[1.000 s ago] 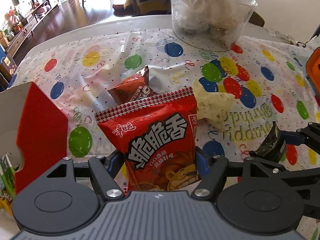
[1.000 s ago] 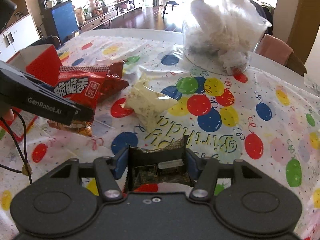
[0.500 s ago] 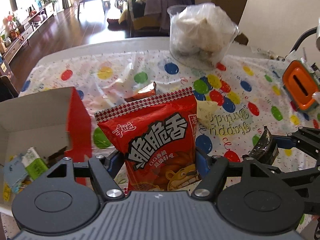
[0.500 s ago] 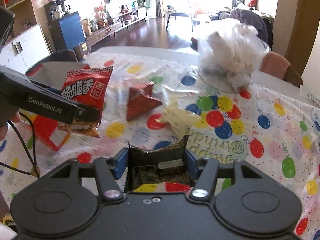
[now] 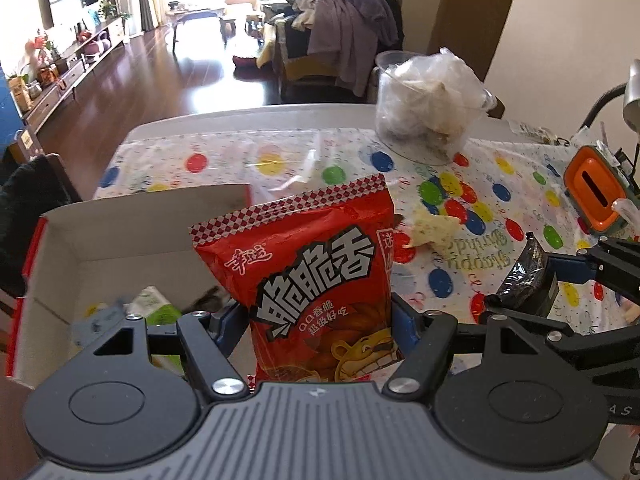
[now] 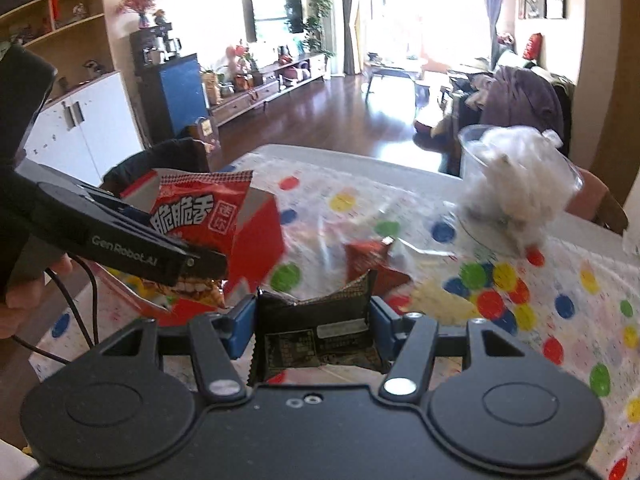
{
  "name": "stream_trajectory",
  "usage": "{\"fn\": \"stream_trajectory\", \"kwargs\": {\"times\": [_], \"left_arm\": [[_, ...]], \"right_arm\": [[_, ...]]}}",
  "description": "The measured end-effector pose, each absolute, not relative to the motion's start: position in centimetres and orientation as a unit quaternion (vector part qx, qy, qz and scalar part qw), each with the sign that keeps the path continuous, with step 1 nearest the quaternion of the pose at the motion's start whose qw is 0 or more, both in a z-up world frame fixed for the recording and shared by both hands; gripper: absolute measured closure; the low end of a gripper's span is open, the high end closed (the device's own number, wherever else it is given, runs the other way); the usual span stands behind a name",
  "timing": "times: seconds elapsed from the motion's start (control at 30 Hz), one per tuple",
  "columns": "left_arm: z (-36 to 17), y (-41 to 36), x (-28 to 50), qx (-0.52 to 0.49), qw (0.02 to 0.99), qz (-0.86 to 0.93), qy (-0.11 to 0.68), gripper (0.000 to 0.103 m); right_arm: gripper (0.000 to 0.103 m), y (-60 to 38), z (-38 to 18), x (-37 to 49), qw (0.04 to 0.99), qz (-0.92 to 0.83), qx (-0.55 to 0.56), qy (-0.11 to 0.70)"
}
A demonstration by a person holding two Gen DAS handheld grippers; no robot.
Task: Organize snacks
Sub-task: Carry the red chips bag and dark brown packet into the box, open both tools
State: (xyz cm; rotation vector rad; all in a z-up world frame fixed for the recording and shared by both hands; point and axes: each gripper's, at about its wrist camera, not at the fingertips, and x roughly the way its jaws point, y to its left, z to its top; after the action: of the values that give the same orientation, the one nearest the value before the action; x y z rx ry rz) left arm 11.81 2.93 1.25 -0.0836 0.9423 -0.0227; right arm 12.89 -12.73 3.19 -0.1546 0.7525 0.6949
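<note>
On the left of my left wrist view stands the open white cardboard box with red outer sides (image 5: pixel 100 236), with a few small packets already lying in its bottom. I judge this box to be the place for the snacks. My left gripper (image 5: pixel 320 316) has its jaws closed on the lower part of the big red crinkly snack bag with white Chinese letters (image 5: pixel 308 272), and the bag stands upright above the near right part of the box. The risk here: the grip is low on a puffy bag, so the tall top can tip or slide out, and if I let go too far to the right, it may land on the box wall or on the desk (image 5: pixel 280 120) with the balloon-pattern plastic cloth (image 5: pixel 248 160).

More to the right, my right gripper (image 6: pixel 312 332) holds the small dark foil packet with a torn-looking top edge (image 6: pixel 316 332) between jaws set rather narrow. Both grippers are near each other, so they can knock together over the box, and one bag may be pushed out.

On the cloth, a small red triangular packet (image 6: pixel 368 252) and a pale yellowish packet (image 5: pixel 434 228) are lying. They are apart from the box, and a low sweep could push them away.
</note>
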Motion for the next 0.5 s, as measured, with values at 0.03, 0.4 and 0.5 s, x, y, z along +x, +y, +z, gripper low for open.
{"fn": "stream_trajectory", "kwargs": {"times": [0.03, 0.4, 0.5], "left_arm": [[1.5, 3.5, 11.6, -0.042, 0.891, -0.008, 0.452, 0.031], [2.8, 11.4, 9.6, -0.051, 0.895, 0.03, 0.443, 0.031], [2.7, 13.6, 9.5, -0.054, 0.892, 0.041, 0.446, 0.031]], "right_arm": [[0.045, -12.1, 3.4, 12.8, 0.868, 0.336, -0.075, 0.357], [0.045, -4.0, 3.9, 12.6, 0.859, 0.365, -0.099, 0.344], [0.045, -1.9, 3.7, 12.7, 0.855, 0.371, -0.102, 0.347]]}}
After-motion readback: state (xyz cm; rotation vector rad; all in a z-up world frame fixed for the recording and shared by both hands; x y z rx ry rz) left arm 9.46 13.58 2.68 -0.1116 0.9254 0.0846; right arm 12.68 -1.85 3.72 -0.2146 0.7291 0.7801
